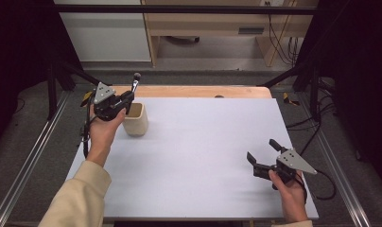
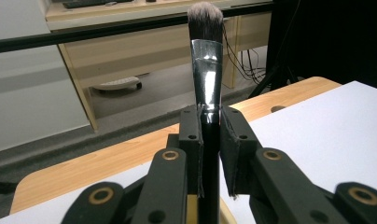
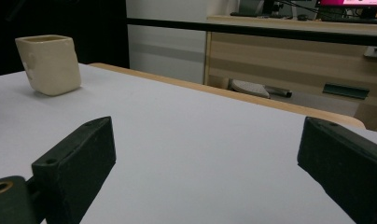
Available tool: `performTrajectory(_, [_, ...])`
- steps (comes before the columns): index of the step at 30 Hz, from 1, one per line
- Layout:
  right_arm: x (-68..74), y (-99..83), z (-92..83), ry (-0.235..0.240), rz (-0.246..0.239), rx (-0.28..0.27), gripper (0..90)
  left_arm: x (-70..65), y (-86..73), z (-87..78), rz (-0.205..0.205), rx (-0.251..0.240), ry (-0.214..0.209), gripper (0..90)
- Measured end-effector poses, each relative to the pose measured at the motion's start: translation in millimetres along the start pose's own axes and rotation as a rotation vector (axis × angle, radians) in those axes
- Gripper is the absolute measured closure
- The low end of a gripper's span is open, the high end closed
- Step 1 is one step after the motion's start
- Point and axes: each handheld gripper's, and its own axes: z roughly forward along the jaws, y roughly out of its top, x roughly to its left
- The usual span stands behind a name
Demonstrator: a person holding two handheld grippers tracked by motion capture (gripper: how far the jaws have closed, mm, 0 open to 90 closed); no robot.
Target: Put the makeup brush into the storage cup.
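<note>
A makeup brush (image 2: 206, 70) with a black handle, silver ferrule and dark bristles stands upright, pinched between the jaws of my left gripper (image 2: 210, 135). In the high view that left gripper (image 1: 126, 100) hovers at the table's far left, with the brush (image 1: 135, 82) pointing up just above a cream square cup (image 1: 135, 120). The same cup (image 3: 49, 64) appears far off to the left in the right gripper view. My right gripper (image 1: 262, 151) rests low near the table's right front, jaws wide apart with nothing between them.
A white sheet (image 1: 203, 156) covers the wooden table (image 1: 194, 91), whose far edge stays bare. Black frame posts (image 1: 52, 80) stand at both sides. A wooden desk (image 1: 208, 28) with cables lies beyond the table.
</note>
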Motion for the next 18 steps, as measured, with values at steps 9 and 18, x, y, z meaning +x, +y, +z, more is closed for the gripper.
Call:
performTrajectory(9, [0.6, -0.6, 0.4, 0.001, -0.001, 0.006, 4.6, 7.6, -12.3, 6.1, -0.018, -0.007, 0.018, 79.0])
performTrajectory(18, [0.6, -1.4, 0.9, 0.001, -0.002, 0.011, 4.6, 15.3, -23.2, 17.9, -0.036, -0.011, 0.032, 79.0])
